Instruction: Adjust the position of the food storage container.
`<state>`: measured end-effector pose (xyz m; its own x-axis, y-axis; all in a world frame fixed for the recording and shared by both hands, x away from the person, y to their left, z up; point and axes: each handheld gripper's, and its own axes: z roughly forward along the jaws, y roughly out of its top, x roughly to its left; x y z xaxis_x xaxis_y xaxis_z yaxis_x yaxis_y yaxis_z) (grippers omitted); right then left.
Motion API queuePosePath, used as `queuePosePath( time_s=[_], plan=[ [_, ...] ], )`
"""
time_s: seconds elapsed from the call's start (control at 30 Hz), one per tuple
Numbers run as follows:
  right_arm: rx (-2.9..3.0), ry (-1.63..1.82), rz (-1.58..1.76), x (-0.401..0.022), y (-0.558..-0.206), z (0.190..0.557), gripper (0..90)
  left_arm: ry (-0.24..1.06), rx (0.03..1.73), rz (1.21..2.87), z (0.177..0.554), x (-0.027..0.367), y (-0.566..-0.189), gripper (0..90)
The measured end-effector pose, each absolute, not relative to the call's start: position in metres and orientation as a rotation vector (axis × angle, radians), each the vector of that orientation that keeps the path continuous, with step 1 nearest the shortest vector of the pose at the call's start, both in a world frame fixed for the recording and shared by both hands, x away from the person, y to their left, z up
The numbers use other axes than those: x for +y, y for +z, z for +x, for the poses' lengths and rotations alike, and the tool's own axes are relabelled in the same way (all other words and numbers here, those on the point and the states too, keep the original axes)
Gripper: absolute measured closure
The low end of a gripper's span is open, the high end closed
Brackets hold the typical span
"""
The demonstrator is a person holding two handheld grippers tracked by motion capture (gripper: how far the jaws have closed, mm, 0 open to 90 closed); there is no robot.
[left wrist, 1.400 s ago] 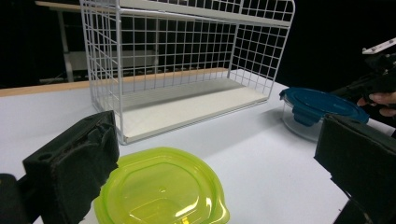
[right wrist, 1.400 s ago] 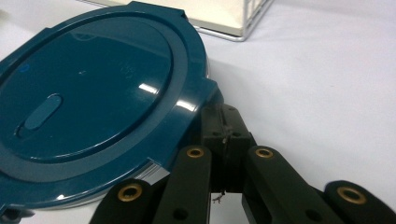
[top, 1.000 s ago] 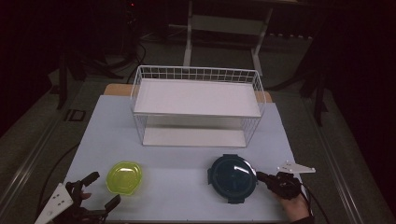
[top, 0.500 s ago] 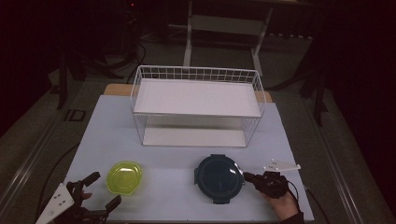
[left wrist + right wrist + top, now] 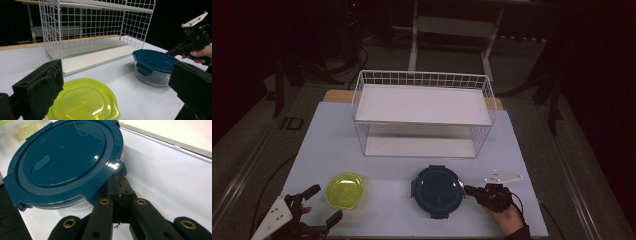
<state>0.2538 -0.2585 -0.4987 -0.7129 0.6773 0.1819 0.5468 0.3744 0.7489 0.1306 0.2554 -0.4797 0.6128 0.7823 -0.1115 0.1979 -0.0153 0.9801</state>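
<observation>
right tool tip against blue-lidded container edge

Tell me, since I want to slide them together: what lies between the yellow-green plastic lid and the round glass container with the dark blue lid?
Nothing: bare white table separates the yellow-green plastic lid from the blue-lidded glass container, seen in the high view.

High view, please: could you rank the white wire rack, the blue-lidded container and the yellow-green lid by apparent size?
1. white wire rack, by far the largest
2. blue-lidded container
3. yellow-green lid, somewhat smaller
</observation>
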Motion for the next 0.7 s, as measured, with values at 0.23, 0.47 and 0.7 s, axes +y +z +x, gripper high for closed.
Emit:
queuePosePath(
  time_s=[0.23, 0.47, 0.7],
  plan=[
    [2.445, 1.252, 1.115, -0.260, -0.496, 0.255, 90.0, 0.541, 0.842, 1.567, 0.131, 0.253, -0.480, 0.0],
    [2.390, 1.294, 1.071, -0.265, -0.484, 0.246, 82.2, 0.531, 0.811, 1.591, 0.131, 0.244, -0.478, 0.0],
    [2.354, 1.356, 0.996, -0.261, -0.469, 0.233, 55.4, 0.457, 0.763, 1.622, 0.134, 0.225, -0.470, 0.0]
  ],
)
